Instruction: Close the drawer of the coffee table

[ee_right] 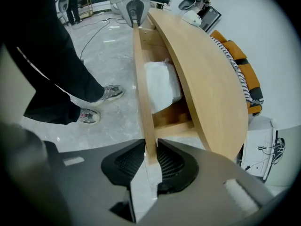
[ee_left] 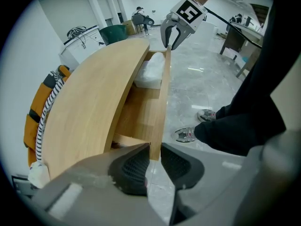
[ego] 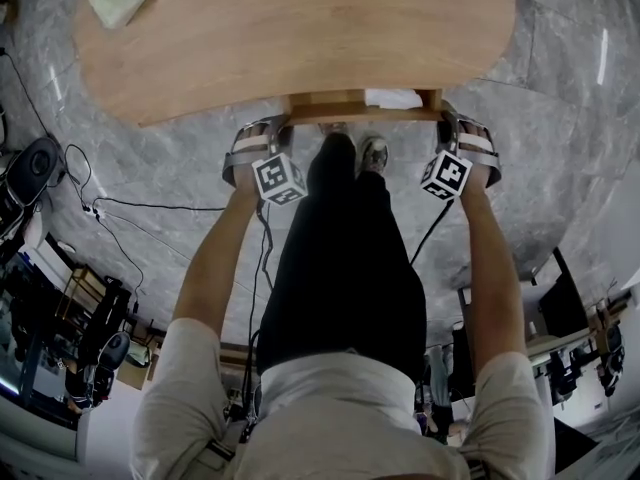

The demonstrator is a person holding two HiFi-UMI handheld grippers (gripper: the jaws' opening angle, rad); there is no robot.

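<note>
Your left tongs (ee_left: 155,150) and right tongs (ee_right: 150,149) stand narrow, each pinching one end of the drawer front (ee_right: 141,79) below the table (ego: 300,38).

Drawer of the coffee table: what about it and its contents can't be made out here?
Rear of the drawer: every view, the tabletop overhangs it.
The white bundle in it: every view, partly under the tabletop, too featureless to identify.
Outer face of the drawer front: edge-on in both gripper views.
</note>
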